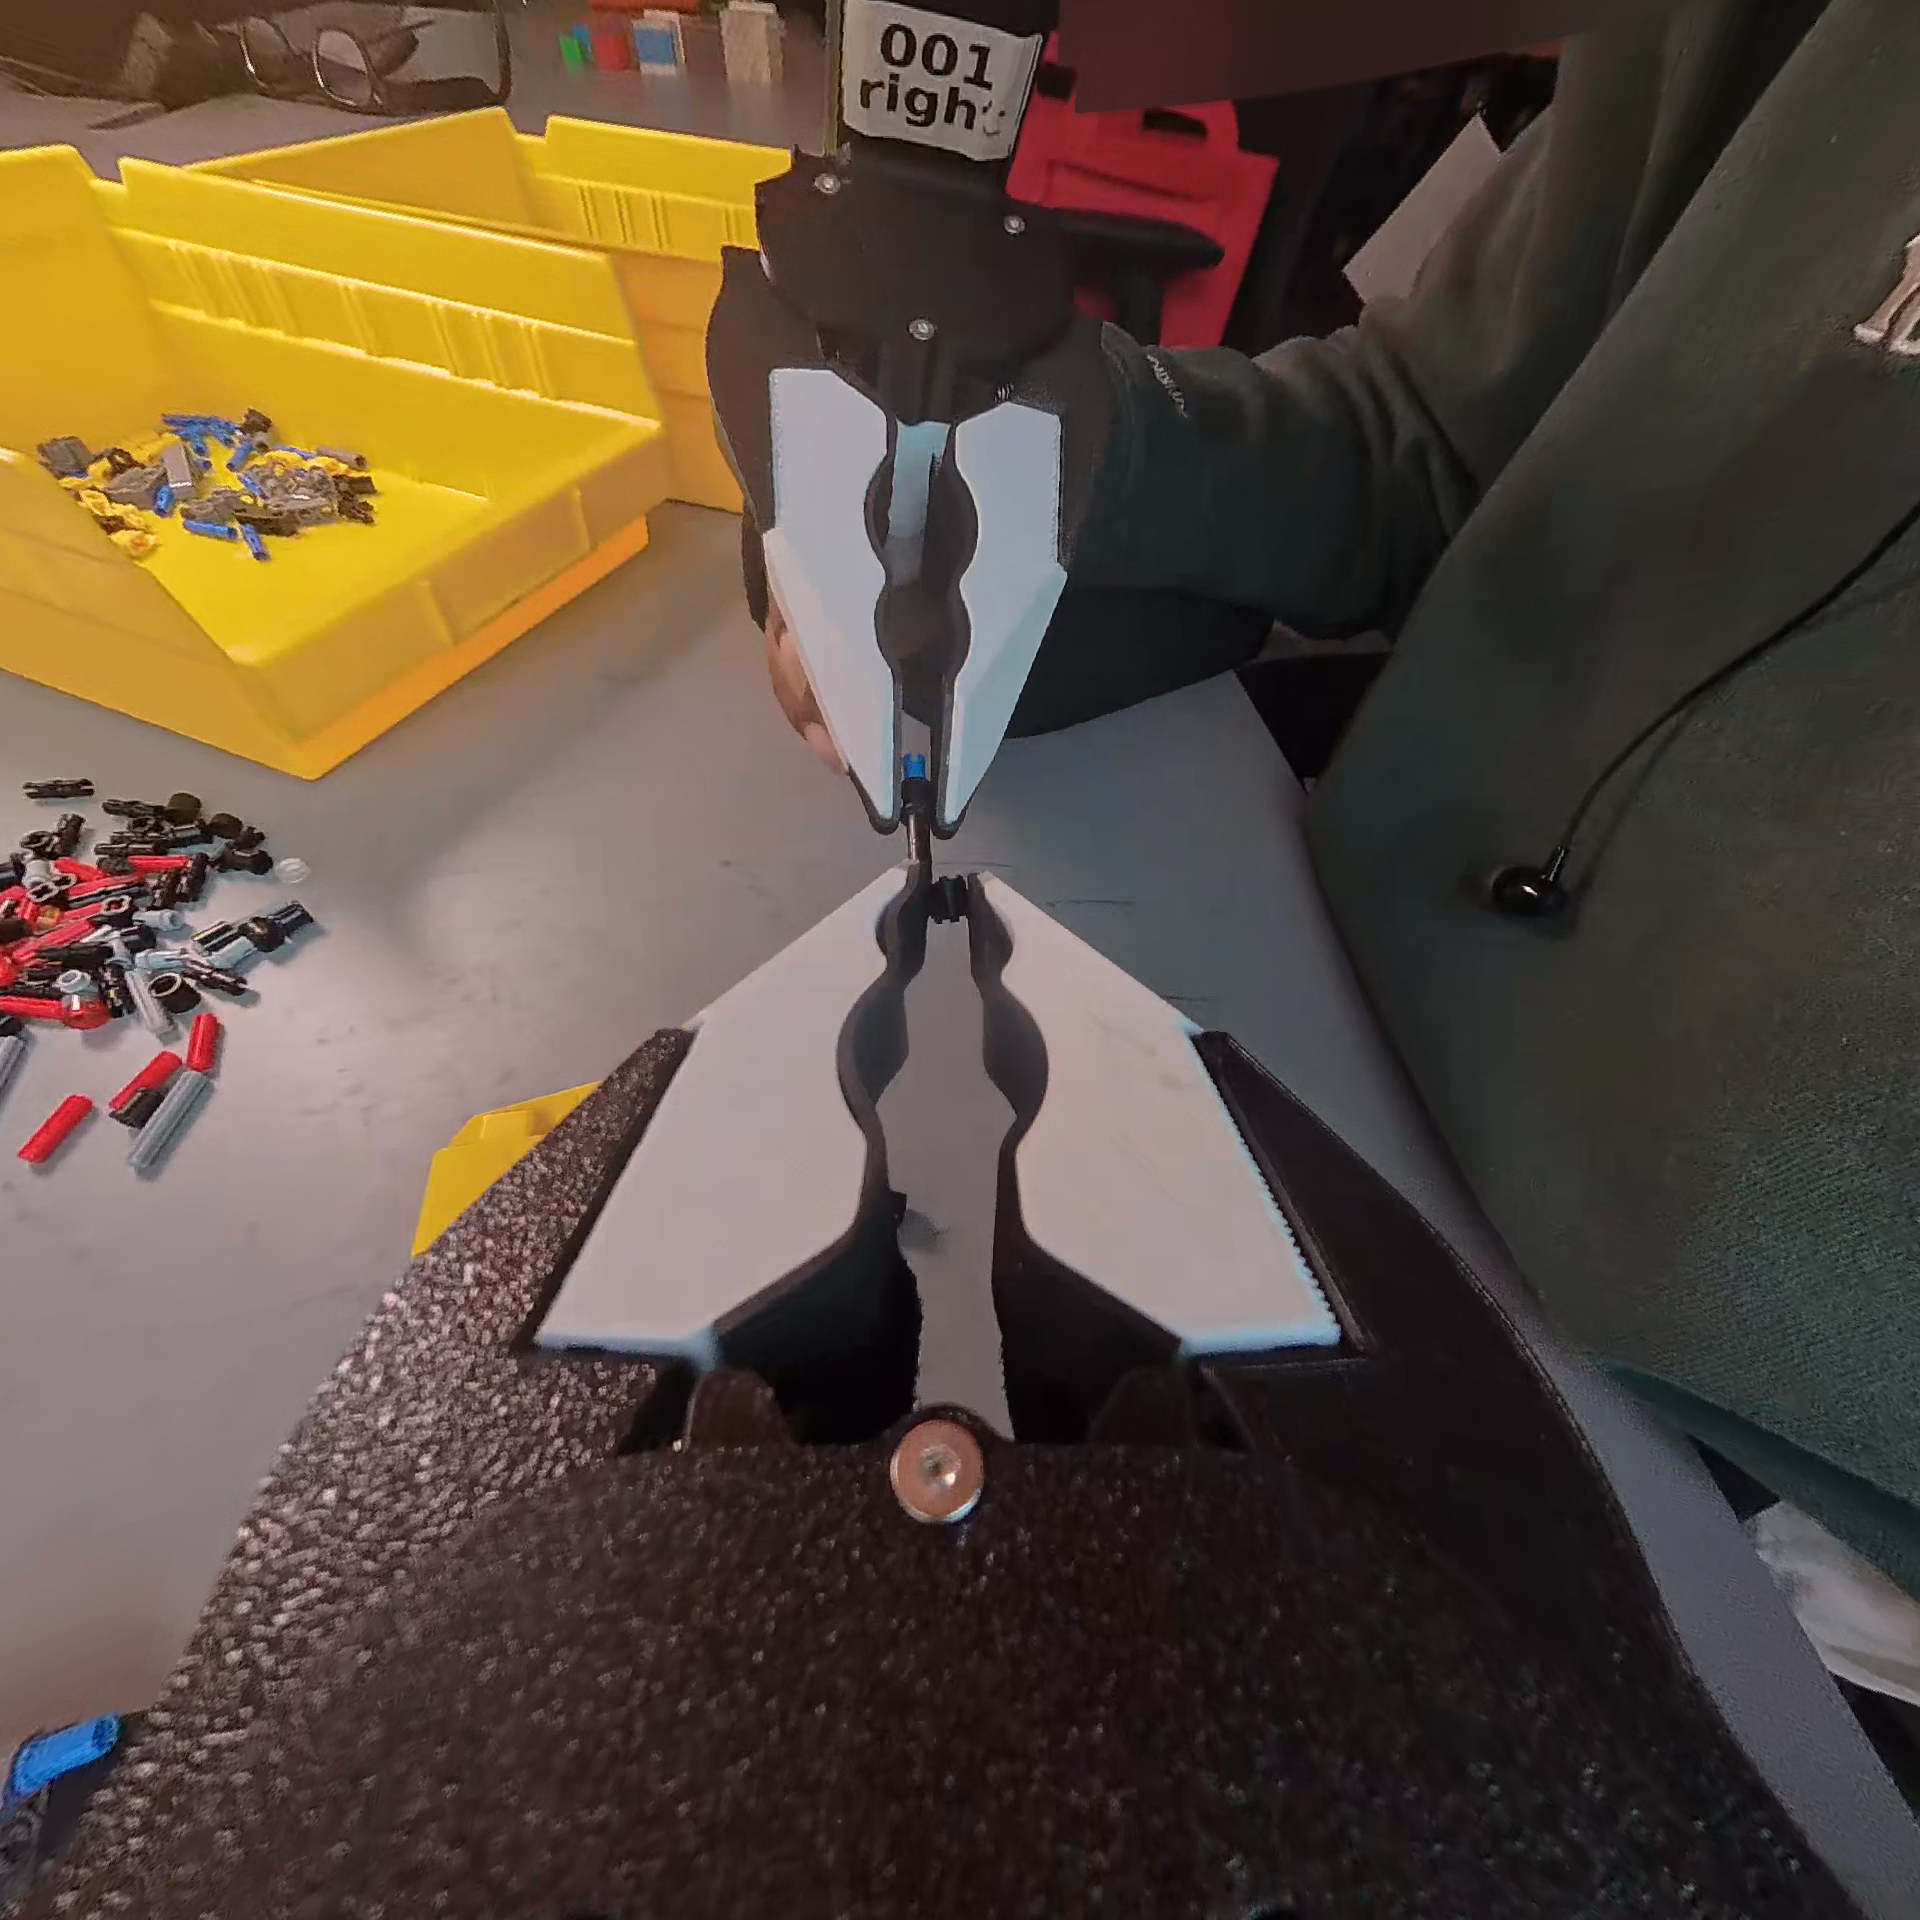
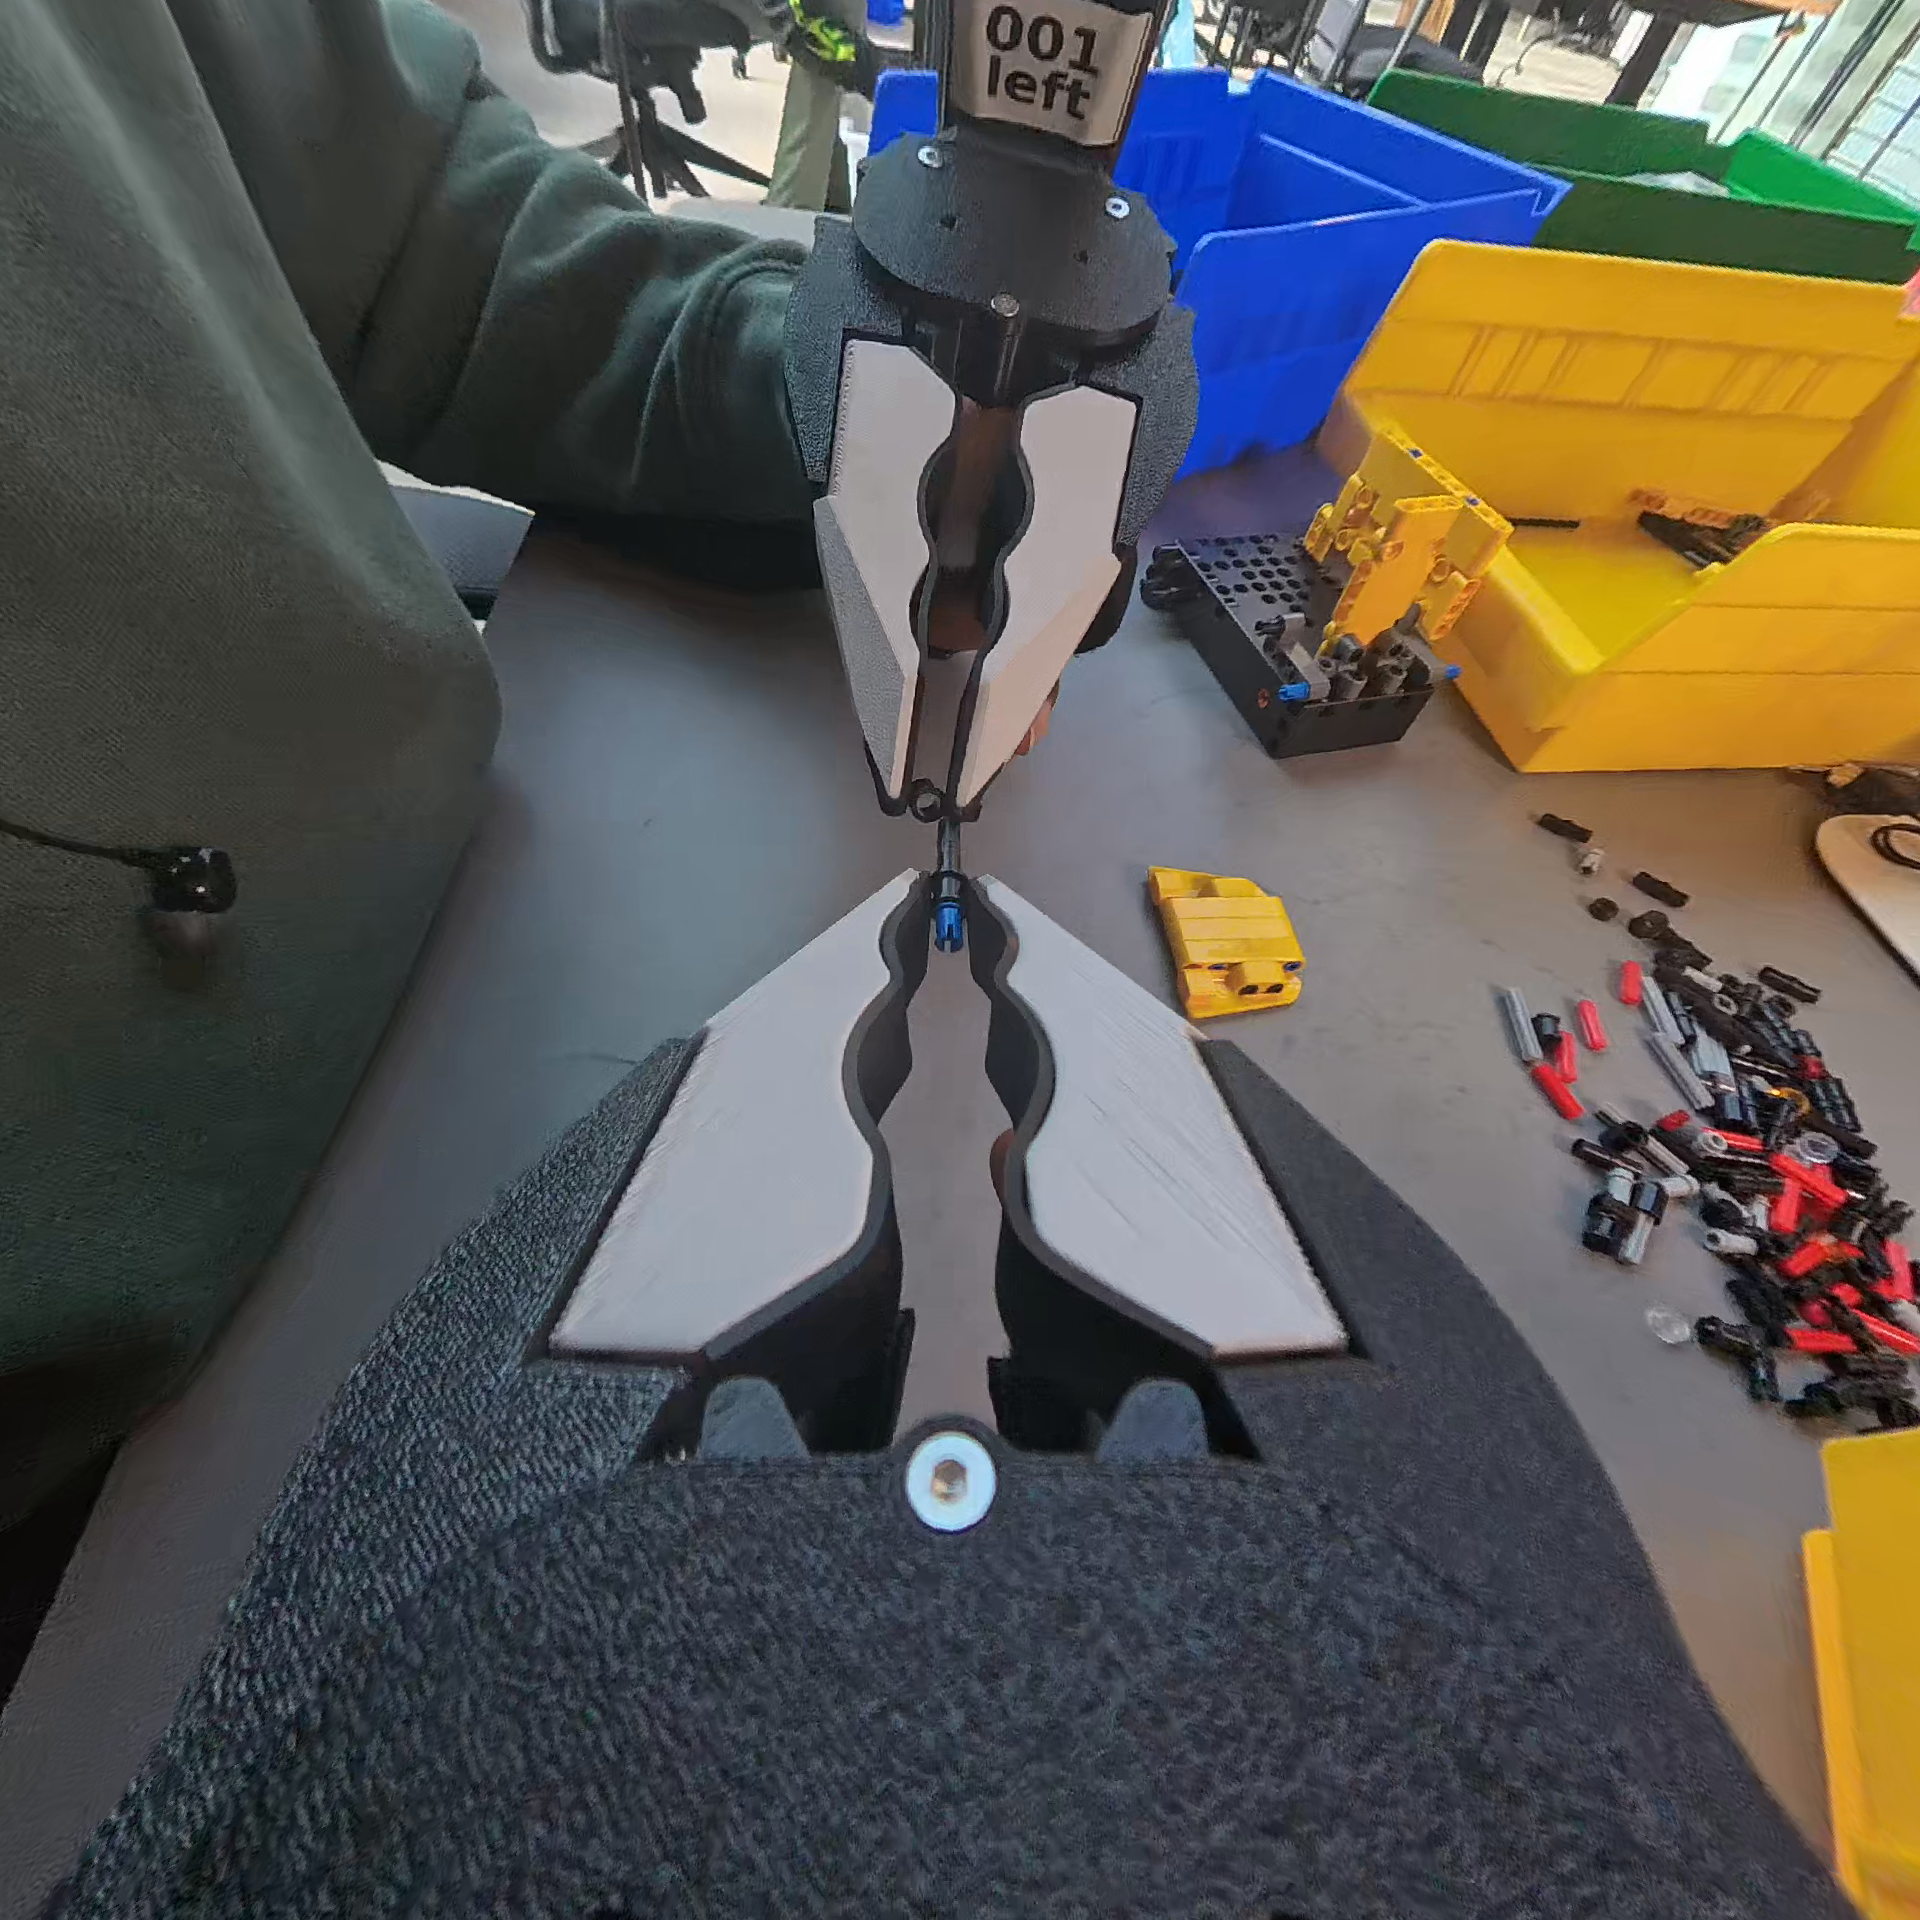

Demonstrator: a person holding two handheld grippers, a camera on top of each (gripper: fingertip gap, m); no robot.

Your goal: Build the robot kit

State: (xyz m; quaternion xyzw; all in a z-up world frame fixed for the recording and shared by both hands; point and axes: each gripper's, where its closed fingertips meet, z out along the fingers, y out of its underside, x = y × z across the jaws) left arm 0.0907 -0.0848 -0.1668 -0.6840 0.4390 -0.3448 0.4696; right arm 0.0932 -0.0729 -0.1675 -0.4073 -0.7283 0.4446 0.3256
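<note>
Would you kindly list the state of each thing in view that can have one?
left tool: shut on a small black connector, held off the table.
right tool: shut on a blue-and-black pin, tip to tip with the left.
yellow bin: open, holds mixed small parts.
loose pins pile: scattered on the table.
black-and-yellow assembly: part-built, resting beside a bin.

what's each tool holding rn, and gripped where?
Right tool: a blue and black pin, pinched at its blue end, black end sticking out. Left tool: a small black connector, pinched at the fingertips. The two parts meet tip to tip.
</note>
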